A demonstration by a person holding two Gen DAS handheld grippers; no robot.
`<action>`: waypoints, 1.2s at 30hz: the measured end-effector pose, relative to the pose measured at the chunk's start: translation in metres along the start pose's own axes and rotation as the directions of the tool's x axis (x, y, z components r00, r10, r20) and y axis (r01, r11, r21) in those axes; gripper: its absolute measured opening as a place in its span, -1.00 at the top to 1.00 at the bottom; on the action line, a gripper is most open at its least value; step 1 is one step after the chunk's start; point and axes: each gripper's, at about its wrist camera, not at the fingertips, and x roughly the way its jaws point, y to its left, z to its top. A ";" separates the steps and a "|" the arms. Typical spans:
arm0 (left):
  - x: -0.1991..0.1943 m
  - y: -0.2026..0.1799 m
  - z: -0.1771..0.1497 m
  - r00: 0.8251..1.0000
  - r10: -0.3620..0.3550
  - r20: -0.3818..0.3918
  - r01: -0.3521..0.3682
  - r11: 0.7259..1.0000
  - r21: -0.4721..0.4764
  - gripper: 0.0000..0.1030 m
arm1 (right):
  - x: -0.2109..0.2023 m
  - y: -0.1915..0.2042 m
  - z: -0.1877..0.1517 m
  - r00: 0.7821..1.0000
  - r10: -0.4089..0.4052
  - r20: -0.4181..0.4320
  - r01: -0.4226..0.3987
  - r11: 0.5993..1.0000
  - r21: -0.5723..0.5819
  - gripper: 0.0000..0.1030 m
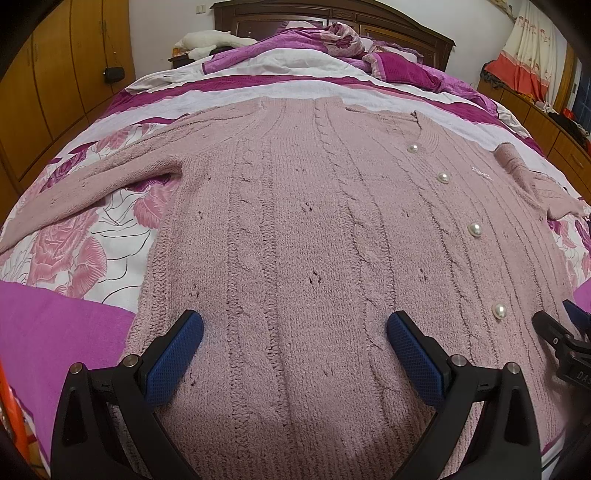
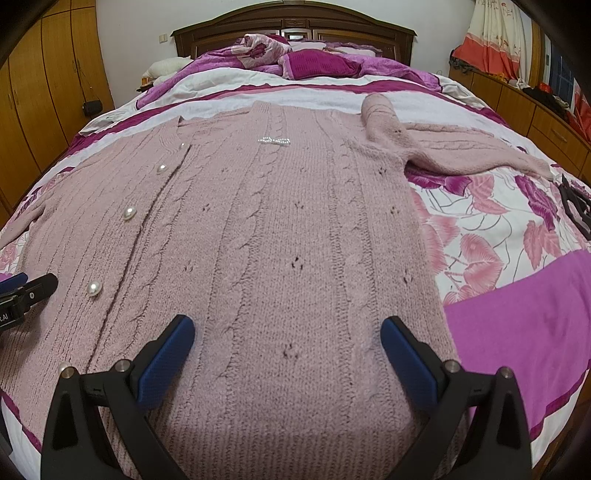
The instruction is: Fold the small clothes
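Observation:
A pink cable-knit cardigan (image 1: 295, 221) with pearl buttons (image 1: 475, 229) lies flat, front up, on the bed. Its left sleeve (image 1: 85, 184) stretches out to the left; its right sleeve (image 2: 454, 151) lies bent back near the shoulder. My left gripper (image 1: 294, 326) hovers open over the hem on the cardigan's left half, nothing between its blue pads. My right gripper (image 2: 288, 332) hovers open over the hem on the right half (image 2: 295, 240). Each gripper shows at the edge of the other's view: the right gripper (image 1: 565, 343), the left gripper (image 2: 22, 291).
The floral bedsheet (image 1: 92, 251) with a magenta band (image 2: 524, 317) spreads around the cardigan. Crumpled purple bedding (image 2: 314, 62) and a dark headboard (image 2: 295, 26) are at the far end. Wooden wardrobes (image 1: 55, 74) stand left, low cabinets (image 2: 535, 114) right. A black object (image 2: 574, 206) lies on the sheet at right.

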 end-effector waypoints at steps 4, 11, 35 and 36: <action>0.000 0.000 0.000 1.000 0.001 0.000 -0.001 1.000 0.000 -0.62 | 0.000 -0.001 0.000 1.000 0.000 0.000 0.000 1.000 0.000 -0.99; 0.000 0.000 0.000 1.000 0.001 0.000 -0.001 1.000 0.001 -0.62 | 0.000 -0.001 0.000 1.000 0.000 -0.001 0.000 1.000 0.000 -0.99; 0.000 -0.001 0.000 1.000 0.002 -0.001 -0.002 1.000 0.001 -0.62 | -0.001 -0.002 0.000 1.000 0.001 -0.001 -0.001 1.000 0.001 -0.99; 0.000 -0.001 0.000 1.000 0.002 -0.001 -0.002 1.000 0.001 -0.62 | -0.001 -0.002 0.001 1.000 0.001 -0.001 -0.001 1.000 0.001 -0.99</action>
